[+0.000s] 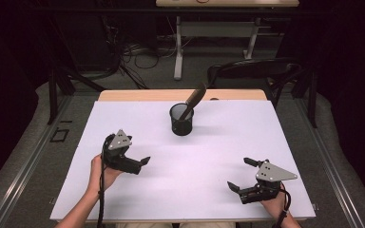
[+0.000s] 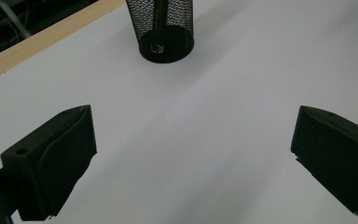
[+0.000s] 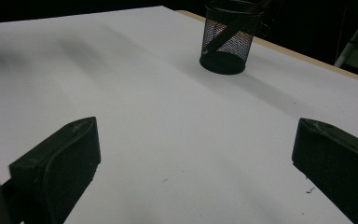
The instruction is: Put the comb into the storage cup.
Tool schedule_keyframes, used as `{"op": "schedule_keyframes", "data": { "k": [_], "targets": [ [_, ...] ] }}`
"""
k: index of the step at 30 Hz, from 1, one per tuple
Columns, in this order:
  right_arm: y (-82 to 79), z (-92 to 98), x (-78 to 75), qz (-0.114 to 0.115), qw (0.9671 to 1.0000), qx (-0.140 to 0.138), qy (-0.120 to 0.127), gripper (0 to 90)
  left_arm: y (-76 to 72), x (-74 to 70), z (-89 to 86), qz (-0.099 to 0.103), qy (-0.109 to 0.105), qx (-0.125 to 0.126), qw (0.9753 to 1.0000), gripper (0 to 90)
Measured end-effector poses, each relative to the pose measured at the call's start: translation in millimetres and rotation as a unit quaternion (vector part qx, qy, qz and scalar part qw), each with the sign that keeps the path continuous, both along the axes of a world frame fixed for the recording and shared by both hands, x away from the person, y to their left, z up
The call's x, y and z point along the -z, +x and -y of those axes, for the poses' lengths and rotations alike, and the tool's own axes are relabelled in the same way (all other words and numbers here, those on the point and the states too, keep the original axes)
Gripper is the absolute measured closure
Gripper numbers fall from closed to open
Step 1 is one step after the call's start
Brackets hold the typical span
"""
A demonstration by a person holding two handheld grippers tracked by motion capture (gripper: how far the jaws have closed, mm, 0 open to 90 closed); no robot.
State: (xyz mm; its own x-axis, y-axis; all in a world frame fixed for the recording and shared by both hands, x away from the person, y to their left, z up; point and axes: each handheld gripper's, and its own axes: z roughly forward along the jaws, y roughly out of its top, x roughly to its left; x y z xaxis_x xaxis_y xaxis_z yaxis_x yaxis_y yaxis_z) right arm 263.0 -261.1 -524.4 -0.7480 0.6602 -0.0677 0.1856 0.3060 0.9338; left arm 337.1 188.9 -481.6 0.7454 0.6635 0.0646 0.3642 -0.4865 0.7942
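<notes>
A black mesh cup (image 1: 181, 121) stands on the white table top (image 1: 218, 137), at the middle toward the far edge. A dark flat-handled tool (image 1: 194, 98) leans in it, its top tilted to the far right. My left gripper (image 1: 140, 164) hovers at the near left, open and empty, pointing right. My right gripper (image 1: 239, 173) is at the near right, open and empty, pointing left. In the left gripper view the cup (image 2: 165, 28) is ahead, beyond the spread jaws of the gripper (image 2: 193, 158). In the right gripper view the cup (image 3: 228, 44) and tool (image 3: 224, 33) stand far ahead of the gripper (image 3: 196, 163).
A wooden strip (image 1: 138, 95) borders the table's far edge. Behind it stand a black chair (image 1: 252, 71) and a desk frame (image 1: 178, 47), with cables (image 1: 133, 54) on the floor. Metal rails (image 1: 33, 152) run along both sides.
</notes>
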Motion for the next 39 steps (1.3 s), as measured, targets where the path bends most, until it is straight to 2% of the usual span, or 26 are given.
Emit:
{"op": "schedule_keyframes", "data": {
  "k": [7, 14, 16, 39],
  "targets": [
    [0.1, -0.6, 0.3, -0.001, 1.0, 0.0, 0.002, 0.7, -10.0, 3.7, -4.0, -0.002, 0.002, 0.001, 1.0, 0.2],
    [0.5, -0.5, 0.5, 0.0, 1.0, -0.001, 0.0, 0.7, -19.2, 9.8, -10.9, -0.006, -0.003, -0.006, 1.0, 0.2],
    [0.7, -0.6, 0.6, -0.001, 1.0, -0.001, 0.0, 0.7, -21.4, 11.7, -13.8, -0.01, -0.01, -0.01, 0.9999, 0.2],
    [0.7, -1.5, 1.0, -0.003, 1.0, -0.001, -0.002, 0.7, -49.3, 29.5, -33.1, -0.013, -0.017, -0.035, 0.9992, 0.2]
  ]
}}
